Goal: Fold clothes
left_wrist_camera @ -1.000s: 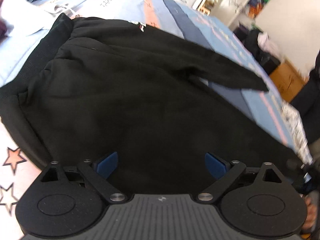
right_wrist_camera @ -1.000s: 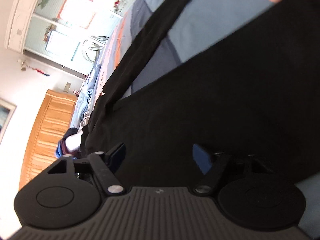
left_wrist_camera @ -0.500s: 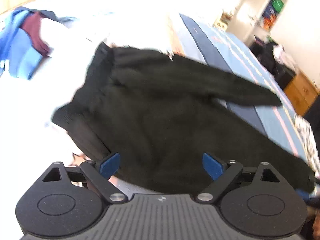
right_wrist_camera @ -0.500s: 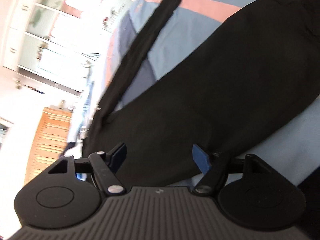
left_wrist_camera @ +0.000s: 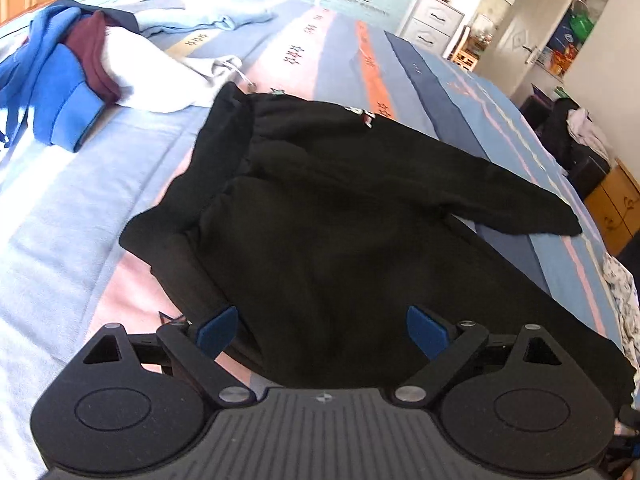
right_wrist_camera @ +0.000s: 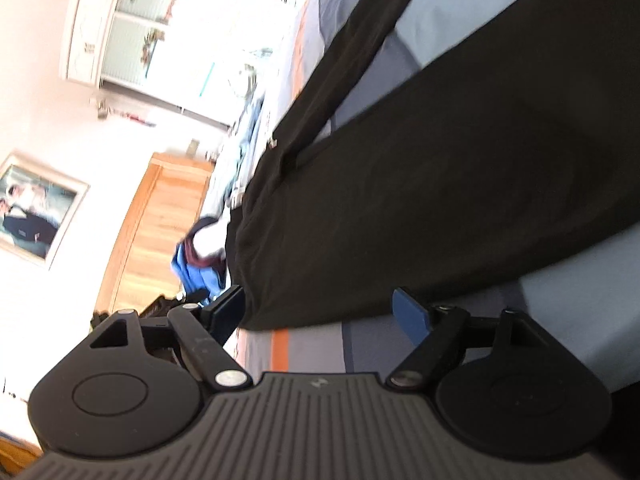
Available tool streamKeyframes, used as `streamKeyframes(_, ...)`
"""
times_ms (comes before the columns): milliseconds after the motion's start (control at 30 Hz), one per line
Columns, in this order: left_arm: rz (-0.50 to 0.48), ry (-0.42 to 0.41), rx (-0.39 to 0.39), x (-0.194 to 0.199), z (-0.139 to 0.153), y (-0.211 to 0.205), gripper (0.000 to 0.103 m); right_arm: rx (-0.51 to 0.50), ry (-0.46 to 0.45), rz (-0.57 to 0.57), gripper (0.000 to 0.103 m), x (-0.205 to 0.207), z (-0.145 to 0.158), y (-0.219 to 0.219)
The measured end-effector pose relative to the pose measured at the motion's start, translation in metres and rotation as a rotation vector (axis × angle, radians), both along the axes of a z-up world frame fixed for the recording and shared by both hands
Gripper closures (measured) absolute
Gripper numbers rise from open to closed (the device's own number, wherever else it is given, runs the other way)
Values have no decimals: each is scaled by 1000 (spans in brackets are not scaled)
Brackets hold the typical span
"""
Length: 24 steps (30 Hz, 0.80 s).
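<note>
Black sweatshirt (left_wrist_camera: pixel 340 216), soft and matte, sprawls across striped bedspread (left_wrist_camera: pixel 440 92)

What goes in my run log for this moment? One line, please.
stage: fold pending | black sweatshirt: flat on bed, one sleeve out | left gripper: open, empty | right gripper: opening, empty
</note>
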<state>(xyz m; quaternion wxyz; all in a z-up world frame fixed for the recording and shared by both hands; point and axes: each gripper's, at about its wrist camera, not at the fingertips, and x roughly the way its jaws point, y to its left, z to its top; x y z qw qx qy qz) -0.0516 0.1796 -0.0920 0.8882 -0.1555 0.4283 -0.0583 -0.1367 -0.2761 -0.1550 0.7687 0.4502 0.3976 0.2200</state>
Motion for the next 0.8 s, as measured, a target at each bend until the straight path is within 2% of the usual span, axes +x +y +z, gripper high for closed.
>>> streamKeyframes(167, 17, 12, -47, -5, -5, 5, 11, 58, 3, -84, 21, -11, 2, -20)
streamKeyframes(333, 30, 19, -65, -11, -6, 11, 11, 84, -9, -215, 21, -15, 3, -68)
streamKeyframes(467, 31, 16, -70, -13, -3, 9, 11, 8, -63, -395, 21, -42, 19, -112)
streamKeyframes(567, 18, 9, -71, -13, -1, 3, 11, -80, -70, -540, 21, -68, 28, -148)
streamKeyframes(700, -10, 25, -57, -10, -2, -11, 10, -79, -29, -632, 21, -94, 14, -180)
streamKeyframes(800, -24, 37, -52, -11, -2, -20, 10, -47, 22, -653, 21, -109, -3, -196)
